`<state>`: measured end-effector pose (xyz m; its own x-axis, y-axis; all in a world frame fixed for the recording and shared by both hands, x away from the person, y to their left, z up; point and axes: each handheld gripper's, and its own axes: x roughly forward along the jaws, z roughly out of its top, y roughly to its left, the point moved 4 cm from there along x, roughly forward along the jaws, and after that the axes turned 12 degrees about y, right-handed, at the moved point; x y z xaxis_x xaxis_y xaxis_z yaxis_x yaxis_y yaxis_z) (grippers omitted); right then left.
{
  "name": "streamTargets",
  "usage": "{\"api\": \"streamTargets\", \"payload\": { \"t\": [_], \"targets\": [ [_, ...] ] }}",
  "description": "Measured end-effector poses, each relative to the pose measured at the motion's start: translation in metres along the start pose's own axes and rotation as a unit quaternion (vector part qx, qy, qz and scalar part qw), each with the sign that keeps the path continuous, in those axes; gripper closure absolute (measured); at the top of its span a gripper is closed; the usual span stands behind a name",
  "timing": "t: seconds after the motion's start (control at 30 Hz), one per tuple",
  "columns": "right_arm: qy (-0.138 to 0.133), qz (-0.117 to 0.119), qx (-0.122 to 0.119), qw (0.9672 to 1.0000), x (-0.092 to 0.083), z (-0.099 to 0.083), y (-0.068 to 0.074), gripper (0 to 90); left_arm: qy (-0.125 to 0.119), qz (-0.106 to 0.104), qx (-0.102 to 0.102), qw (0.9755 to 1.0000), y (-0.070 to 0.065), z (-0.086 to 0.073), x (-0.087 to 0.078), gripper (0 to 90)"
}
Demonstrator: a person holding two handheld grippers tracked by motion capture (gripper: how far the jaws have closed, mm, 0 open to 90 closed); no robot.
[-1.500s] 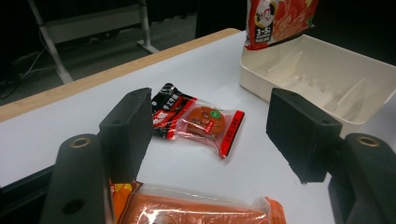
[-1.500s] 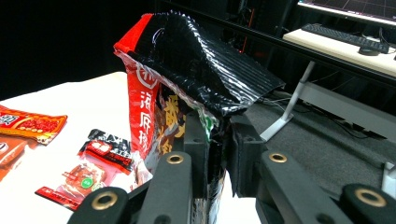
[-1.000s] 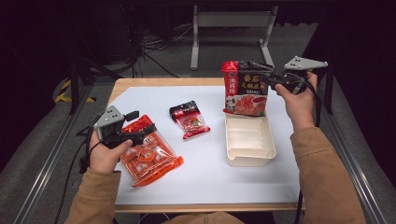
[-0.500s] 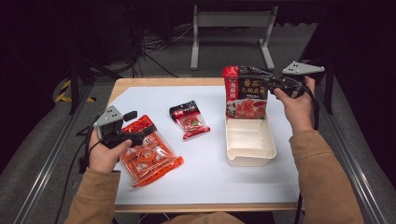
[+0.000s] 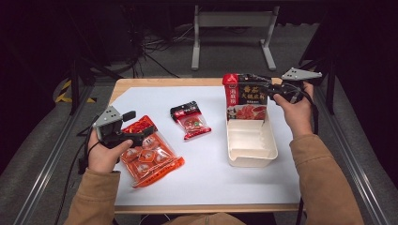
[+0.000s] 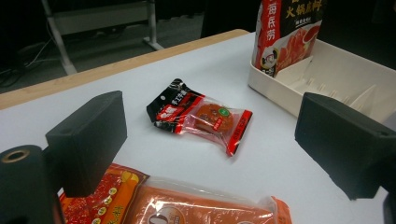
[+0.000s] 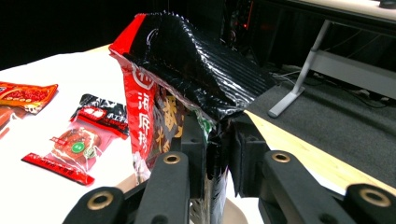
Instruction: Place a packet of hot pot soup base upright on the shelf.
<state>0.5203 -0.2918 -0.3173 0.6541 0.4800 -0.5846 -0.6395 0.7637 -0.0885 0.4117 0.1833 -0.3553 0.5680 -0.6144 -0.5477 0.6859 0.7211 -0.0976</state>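
Two hands level: right gripper pinches pouch.

My left claw has just been opening its jaws above the orange packet, which now lies on the desk below them with nothing pressed between the pads. My right claw keeps its pinch on the top edge of the red-and-black pouch and has carried it a little toward me. A second ago the pouch hung over the far end of the white tray; now it stands upright with its lower edge down inside that end.
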Motion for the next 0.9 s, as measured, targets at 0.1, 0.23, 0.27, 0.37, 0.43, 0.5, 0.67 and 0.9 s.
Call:
{"api": "streamTargets", "payload": {
  "t": [0.1, 0.23, 0.27, 0.37, 0.43, 0.5, 0.67, 0.9],
  "targets": [
    [0.005, 0.000, 0.004, 1.0000, -0.001, -0.002, 0.000, 77.0, 0.003, -0.001, 0.000, 1.0000, 0.000, 0.000, 0.000, 10.0],
    [0.028, 0.002, 0.004, 0.9996, -0.003, -0.009, 0.001, 76.3, 0.004, -0.001, 0.000, 1.0000, 0.000, 0.000, 0.000, 10.4],
    [0.031, 0.001, 0.004, 0.9995, -0.003, -0.011, 0.001, 76.3, 0.003, 0.000, 0.001, 1.0000, 0.000, 0.000, 0.000, 10.4],
    [0.032, 0.001, 0.006, 0.9995, -0.003, -0.014, 0.001, 76.3, 0.003, 0.000, 0.001, 1.0000, 0.000, 0.000, 0.000, 10.5],
    [0.033, -0.002, 0.011, 0.9994, -0.002, -0.017, 0.000, 76.5, 0.004, -0.001, 0.000, 1.0000, 0.000, 0.000, 0.000, 10.5],
    [0.029, -0.002, 0.016, 0.9994, -0.002, -0.020, -0.001, 76.6, 0.005, -0.001, 0.000, 1.0000, 0.000, 0.000, 0.000, 10.5],
    [0.020, 0.002, 0.028, 0.9994, -0.003, -0.027, -0.002, 76.8, 0.006, -0.005, -0.004, 1.0000, 0.001, -0.001, 0.000, 10.7],
    [0.021, -0.002, 0.027, 0.9994, -0.004, -0.028, -0.001, 76.5, 0.008, -0.006, -0.006, 0.9999, 0.001, -0.001, 0.000, 10.9]
  ]
}}
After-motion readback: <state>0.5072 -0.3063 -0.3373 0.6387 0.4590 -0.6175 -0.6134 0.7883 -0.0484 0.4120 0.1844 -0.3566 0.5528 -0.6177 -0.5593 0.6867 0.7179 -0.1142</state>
